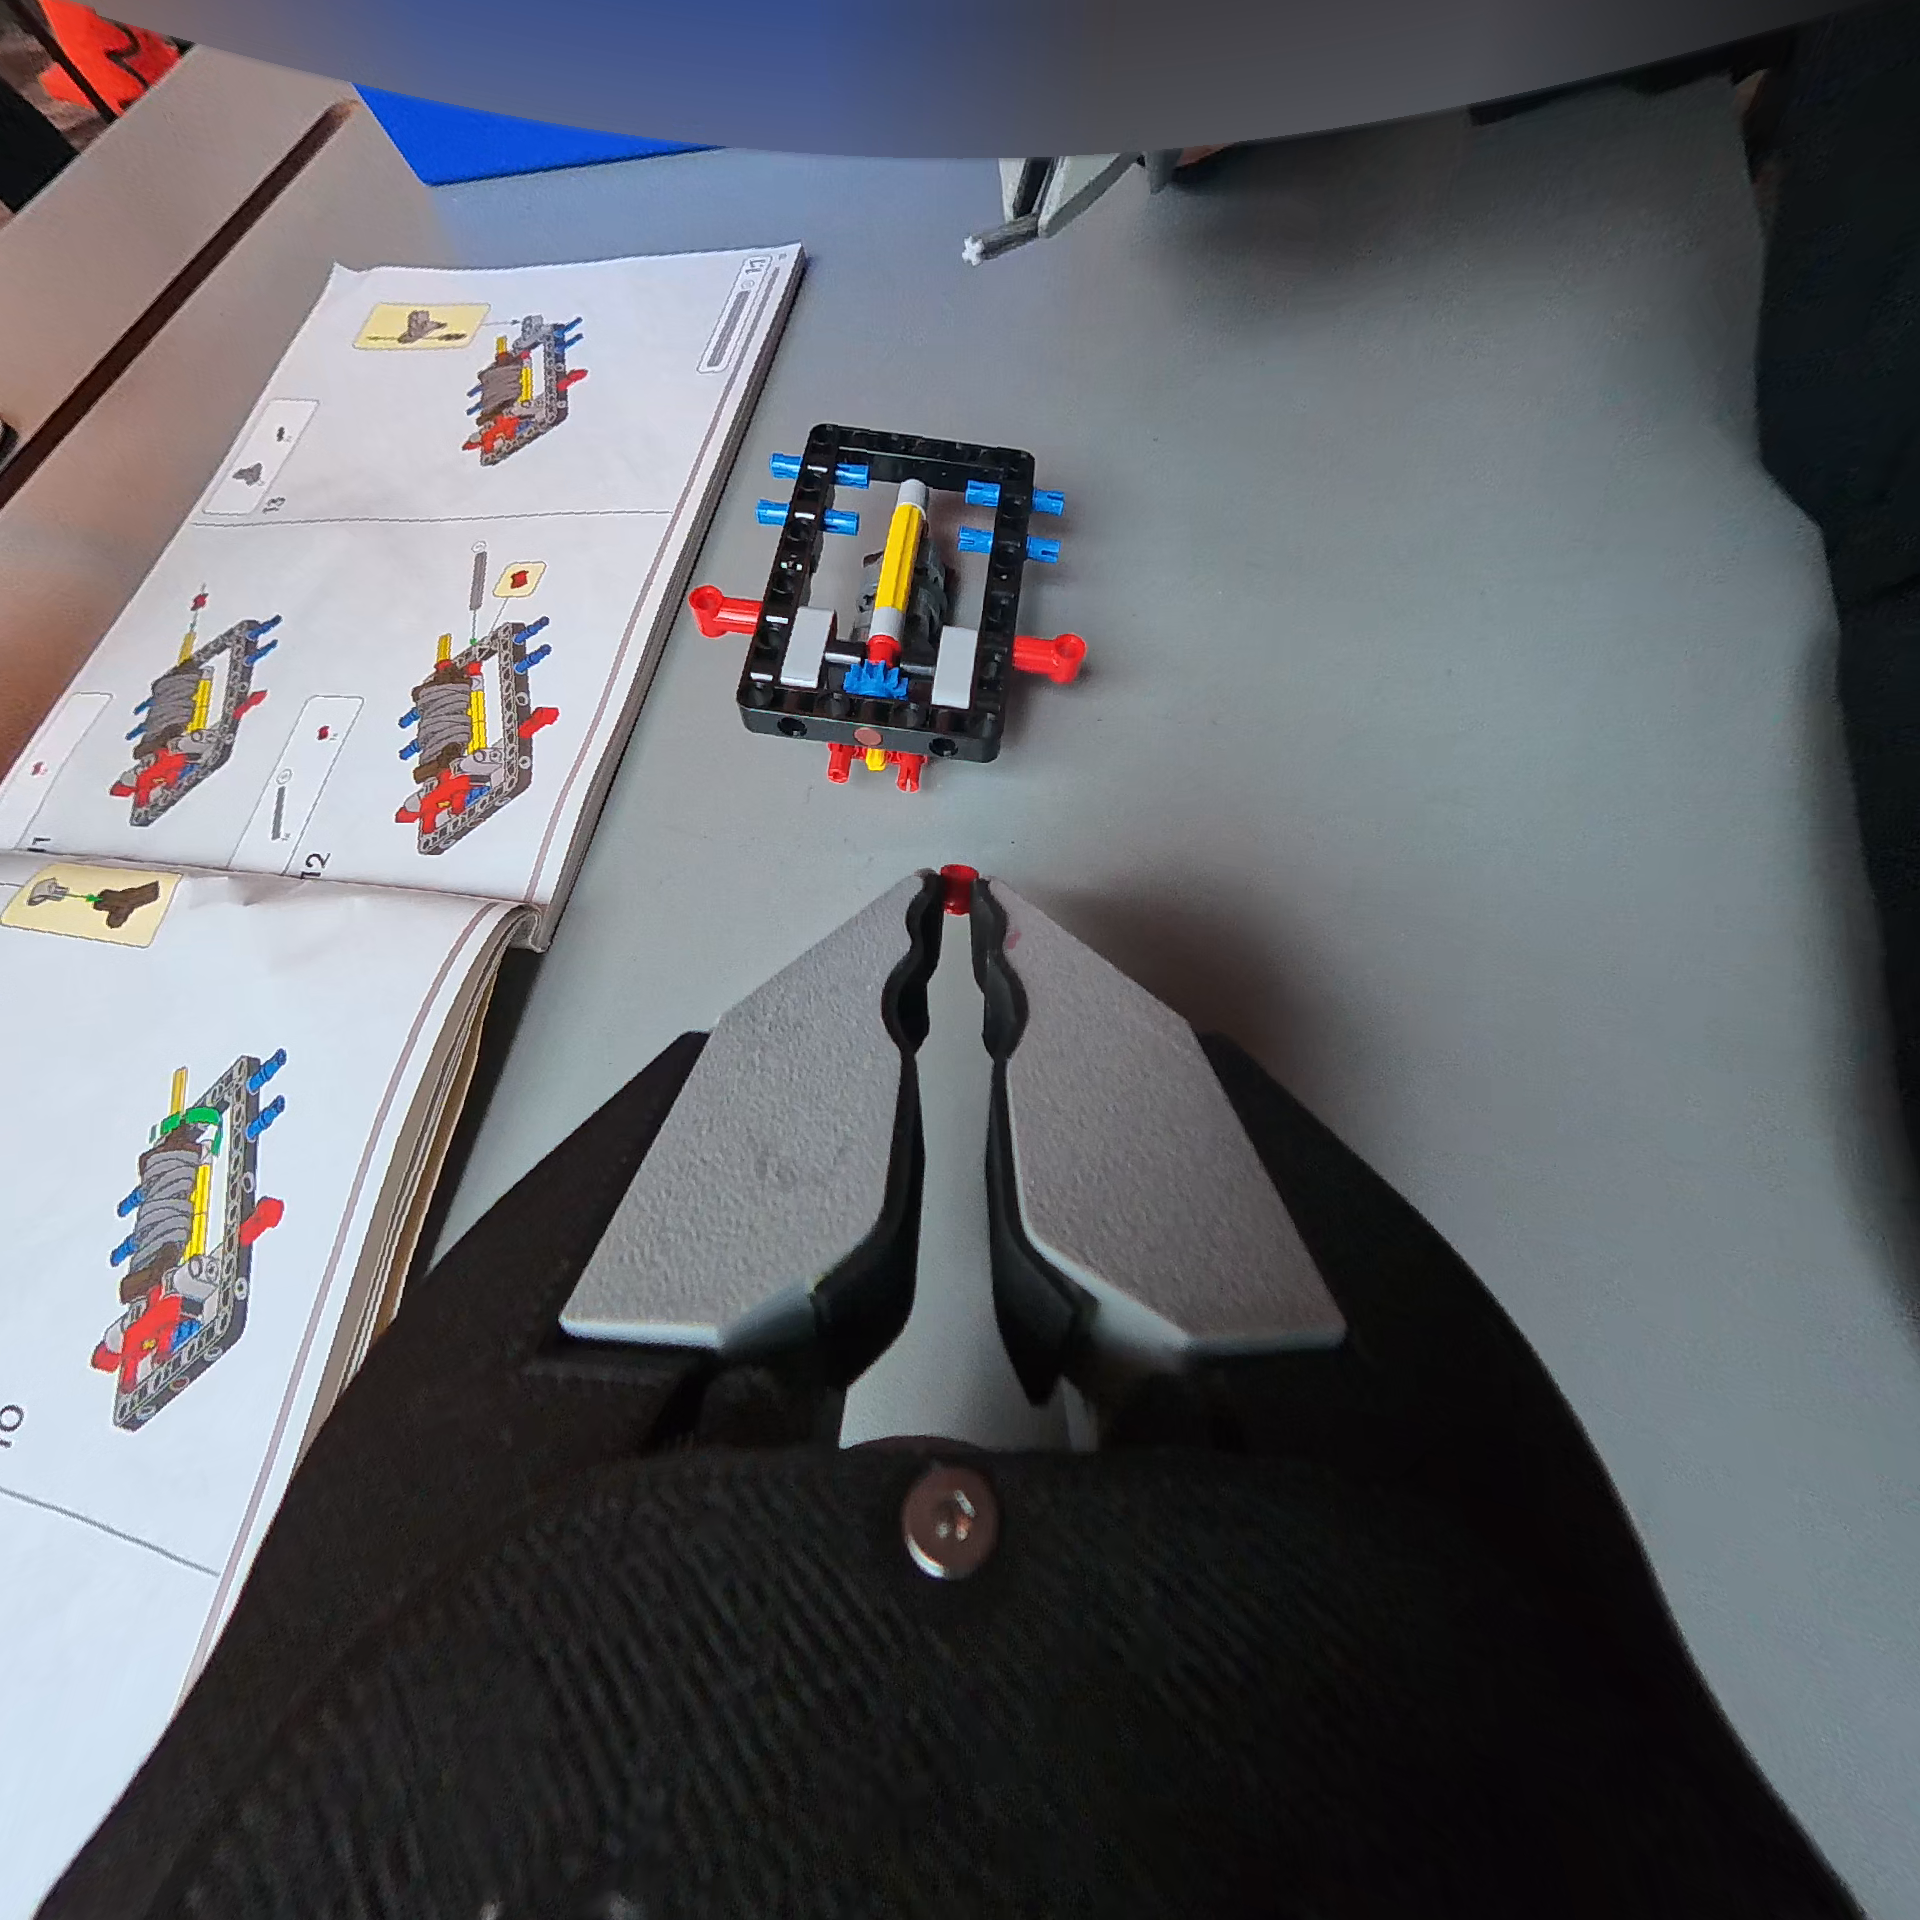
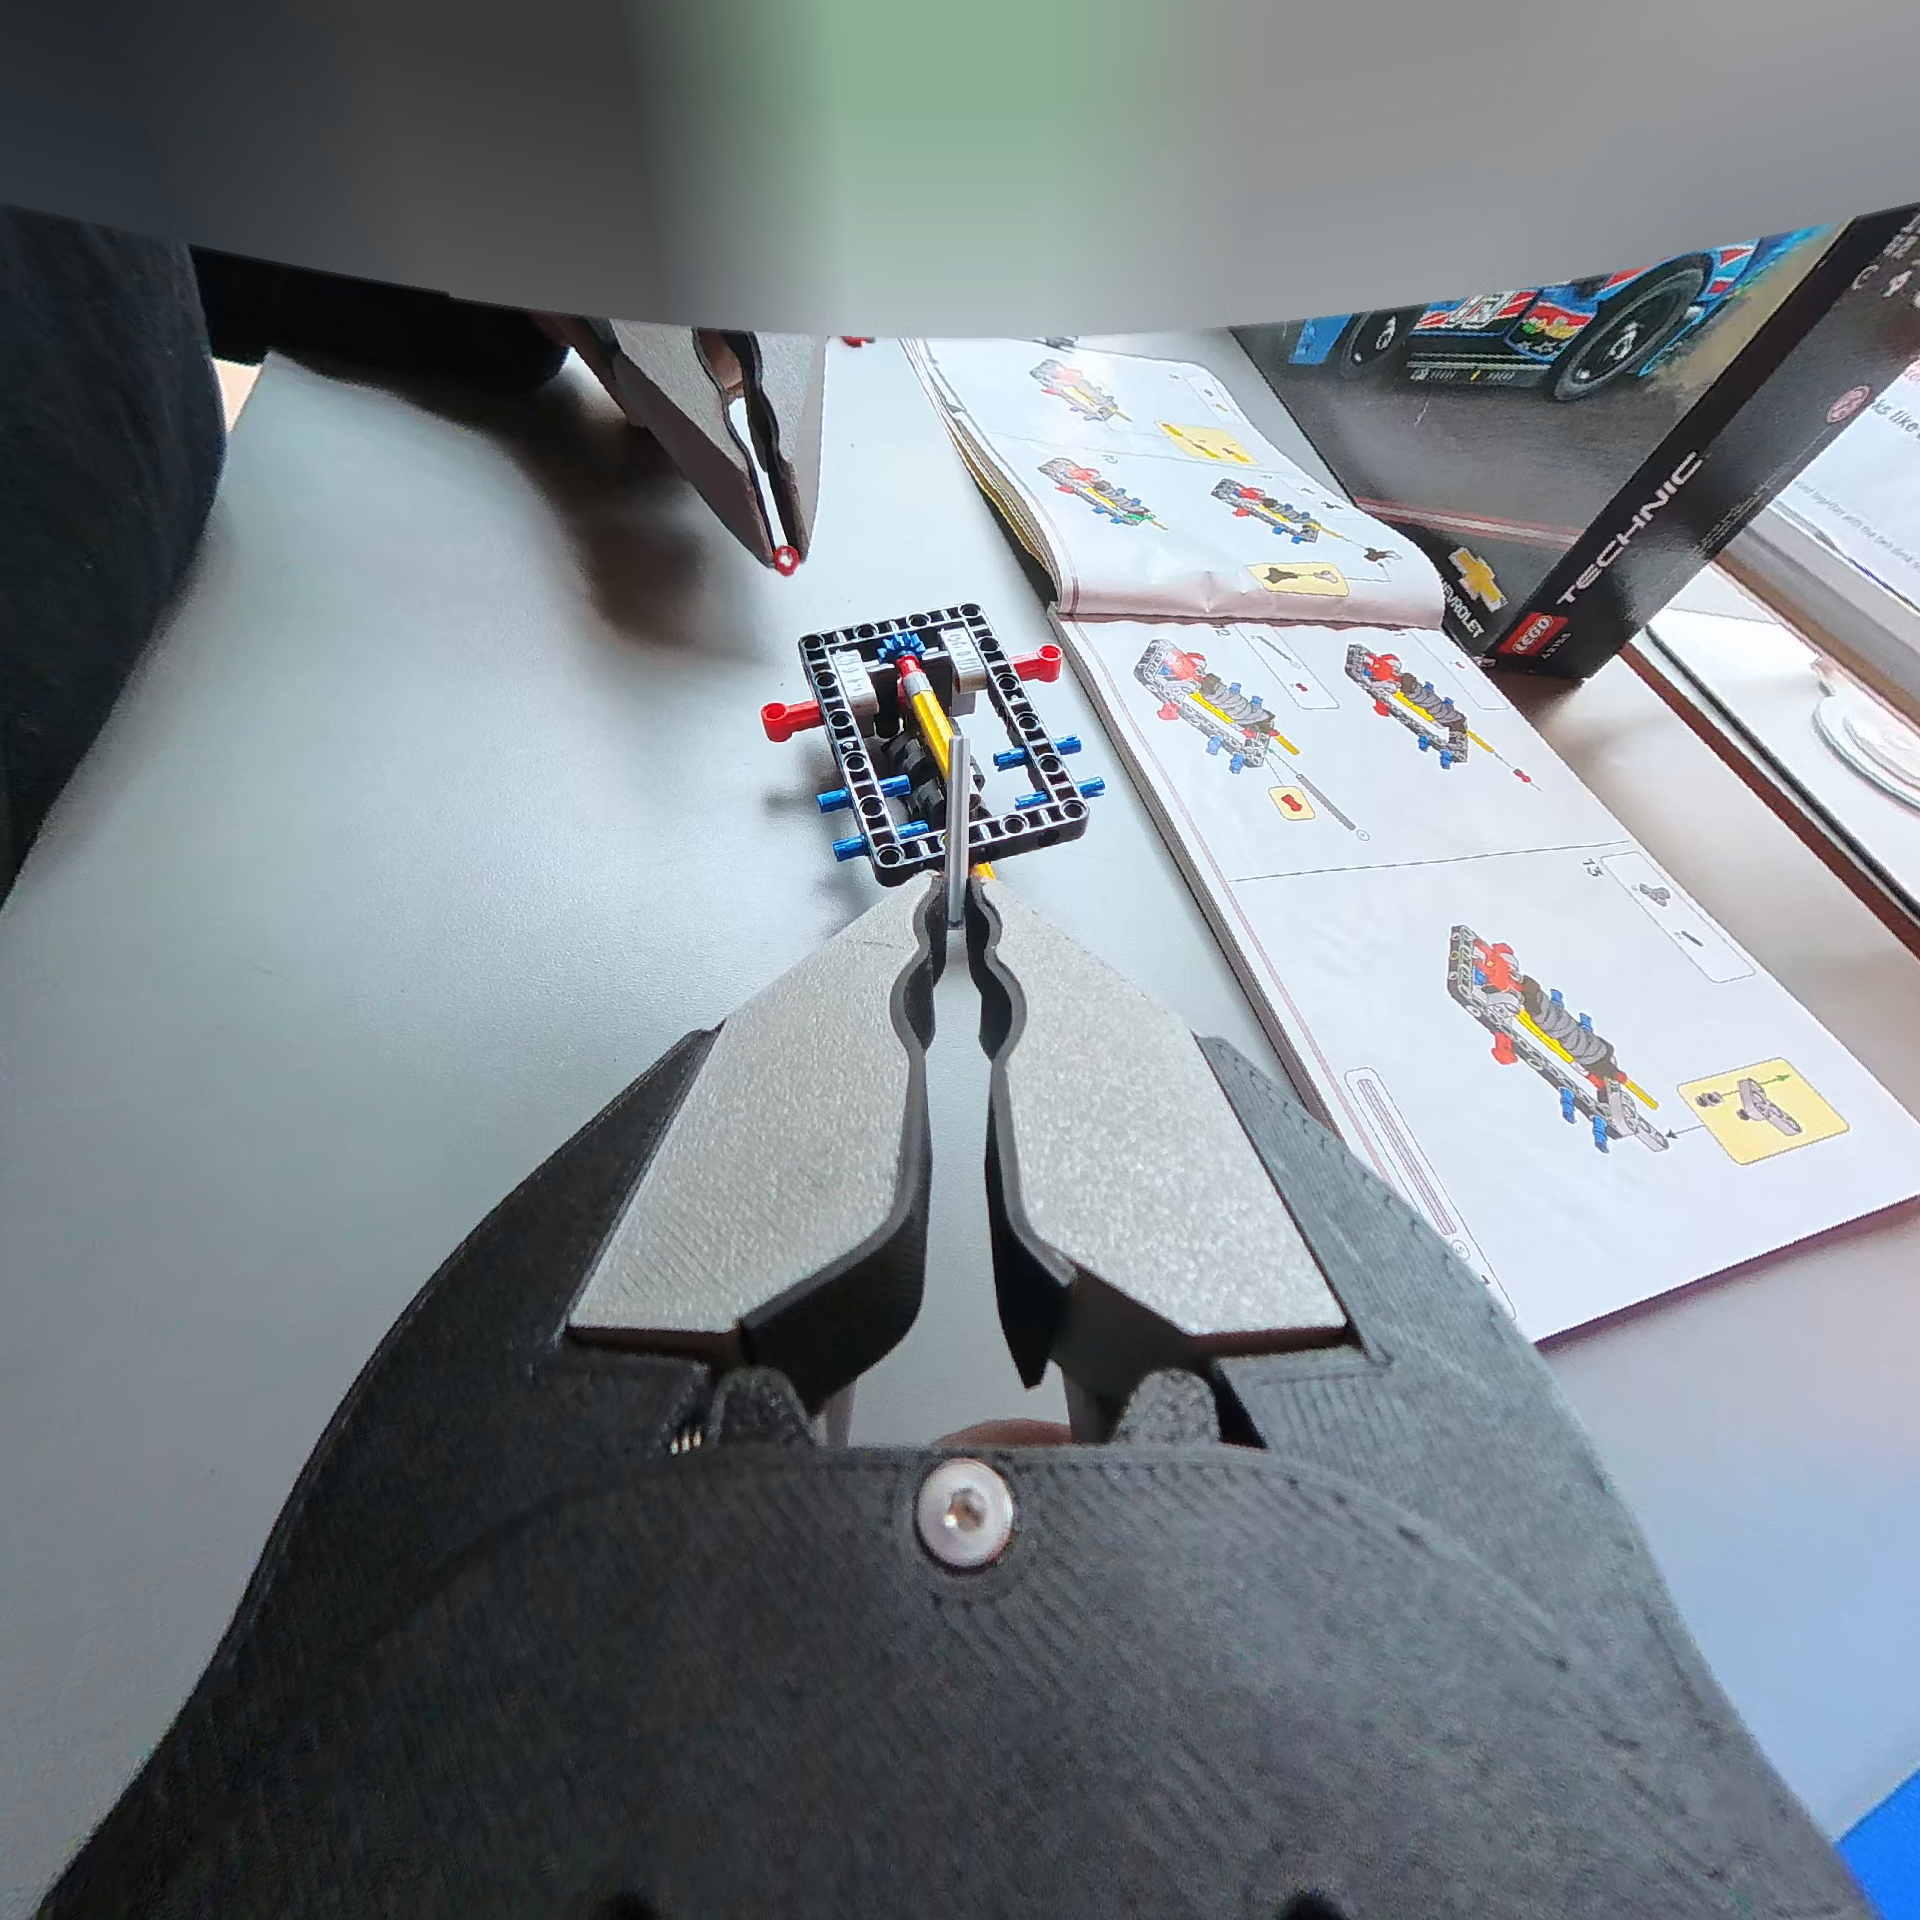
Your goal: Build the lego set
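We hold the left hand-held gripper [image 1: 956, 894] pinched on a red bush [image 1: 956, 890], the right hand-held gripper [image 2: 954, 902] clamping a grey axle [image 2: 954, 831] above the black frame [image 2: 940, 743] mid-tabletop [image 2: 416, 831].

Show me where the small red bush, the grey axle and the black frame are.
red bush [image 1: 956, 889], left wrist view, on its end between the fingertips.
grey axle [image 2: 956, 821], right wrist view, on the middle of its shaft.
black frame [image 1: 771, 613], left wrist view, on its left beam.

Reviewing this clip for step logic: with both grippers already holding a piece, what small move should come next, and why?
Probably bring the two held parts together: the left gripper pinches a small red bush, the right gripper a thin grey axle, both short of the black frame on the table. The open manual seems to pair them.
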Tool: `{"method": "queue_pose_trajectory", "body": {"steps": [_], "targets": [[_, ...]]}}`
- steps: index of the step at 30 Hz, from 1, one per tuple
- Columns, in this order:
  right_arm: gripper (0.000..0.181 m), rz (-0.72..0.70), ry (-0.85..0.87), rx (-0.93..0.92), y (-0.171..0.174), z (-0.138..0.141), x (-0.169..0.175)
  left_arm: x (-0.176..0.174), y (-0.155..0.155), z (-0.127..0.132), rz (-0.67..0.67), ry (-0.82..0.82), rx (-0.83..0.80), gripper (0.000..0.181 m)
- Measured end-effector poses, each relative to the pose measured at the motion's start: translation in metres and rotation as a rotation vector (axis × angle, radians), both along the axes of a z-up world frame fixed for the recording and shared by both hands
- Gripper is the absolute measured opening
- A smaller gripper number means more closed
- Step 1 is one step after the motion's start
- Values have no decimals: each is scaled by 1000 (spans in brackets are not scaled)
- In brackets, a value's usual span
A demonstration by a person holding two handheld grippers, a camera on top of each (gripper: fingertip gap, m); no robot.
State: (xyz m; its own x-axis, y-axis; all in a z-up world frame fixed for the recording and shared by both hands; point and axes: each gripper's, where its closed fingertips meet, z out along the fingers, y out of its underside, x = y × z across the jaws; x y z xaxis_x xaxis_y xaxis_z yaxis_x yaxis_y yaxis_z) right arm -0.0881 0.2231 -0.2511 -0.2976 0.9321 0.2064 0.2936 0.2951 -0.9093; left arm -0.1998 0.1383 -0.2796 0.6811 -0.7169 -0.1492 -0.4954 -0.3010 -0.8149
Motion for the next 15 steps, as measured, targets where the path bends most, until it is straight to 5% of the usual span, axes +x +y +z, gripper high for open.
{"method": "queue_pose_trajectory", "body": {"steps": [15], "targets": [[0,-27,-21,91,-1,-7,-2,-1,2,-1,9,2,-10,2]]}}
